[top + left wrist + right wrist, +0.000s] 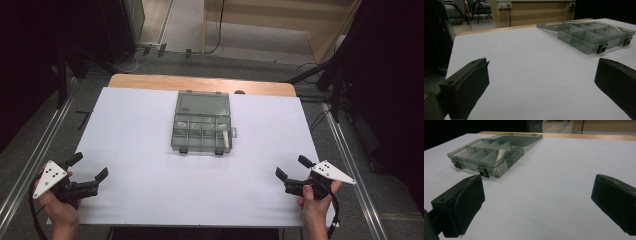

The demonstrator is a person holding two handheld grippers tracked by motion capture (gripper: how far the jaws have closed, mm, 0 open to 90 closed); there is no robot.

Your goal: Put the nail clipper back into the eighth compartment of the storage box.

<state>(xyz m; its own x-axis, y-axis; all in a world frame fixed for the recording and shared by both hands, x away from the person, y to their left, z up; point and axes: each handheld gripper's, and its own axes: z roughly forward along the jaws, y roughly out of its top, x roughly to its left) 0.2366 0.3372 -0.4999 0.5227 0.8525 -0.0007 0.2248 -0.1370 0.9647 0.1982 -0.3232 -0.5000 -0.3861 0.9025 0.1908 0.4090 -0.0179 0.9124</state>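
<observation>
Right now I count one smoky compartment box [202, 128] lying at the middle of the white table [145, 150], its lid [204, 103] folded open flat behind it. Two black latches [183, 149] sit on its near edge. One white piece [500, 155] lies in an end compartment. My two grippers rest at the near corners, well apart from the box: left gripper [91, 166] and right gripper [292, 166], each with jaws spread wide and holding nothing.
</observation>
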